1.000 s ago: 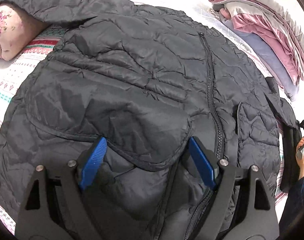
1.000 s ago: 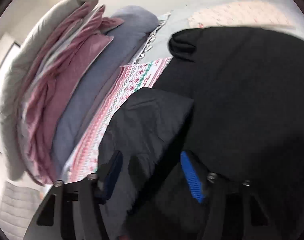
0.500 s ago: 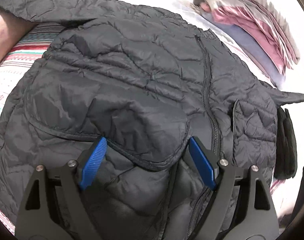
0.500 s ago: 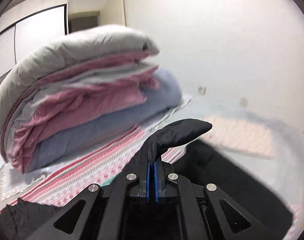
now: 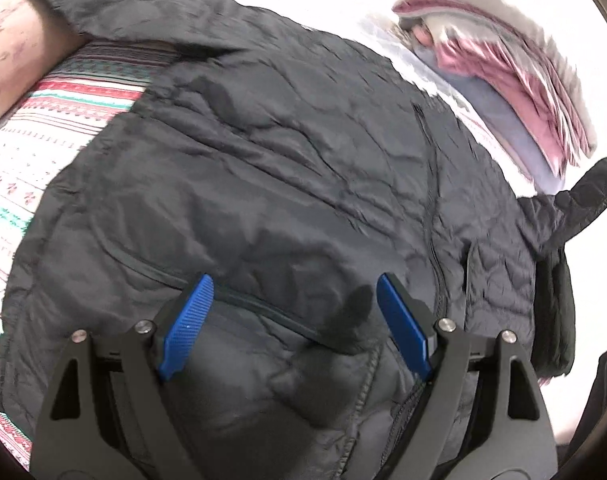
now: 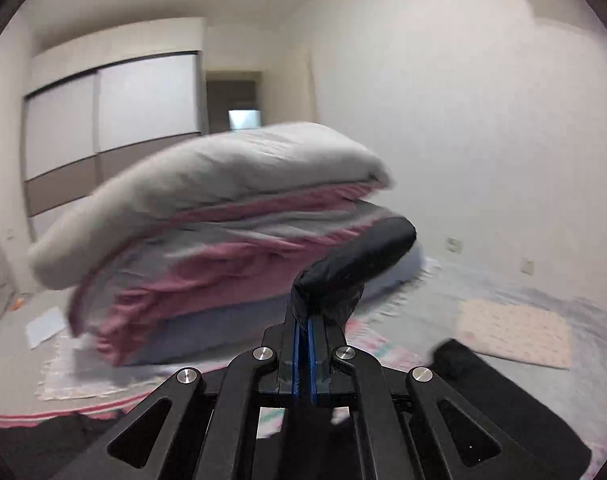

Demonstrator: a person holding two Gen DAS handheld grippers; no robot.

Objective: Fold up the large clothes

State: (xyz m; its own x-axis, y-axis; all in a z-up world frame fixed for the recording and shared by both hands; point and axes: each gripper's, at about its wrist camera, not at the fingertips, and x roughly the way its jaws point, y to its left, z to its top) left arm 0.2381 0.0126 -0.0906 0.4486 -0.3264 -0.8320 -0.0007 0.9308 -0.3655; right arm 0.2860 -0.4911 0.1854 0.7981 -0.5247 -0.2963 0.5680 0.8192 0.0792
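Observation:
A dark grey quilted jacket lies spread, zipper side up, on a patterned bed sheet. My left gripper is open and hovers just over a folded-in flap near the jacket's lower front, holding nothing. My right gripper is shut on the jacket's sleeve end, which sticks up above the pads. That lifted sleeve shows at the right edge of the left wrist view.
A stack of folded grey, pink and lavender bedding sits on the bed's far side, also in the left wrist view. A pink floral pillow lies at the left. A small pale mat lies on the bed.
My right gripper closed on the sleeve end and lifted it upward off the bed. The left gripper stayed open and drifted slightly over the jacket.

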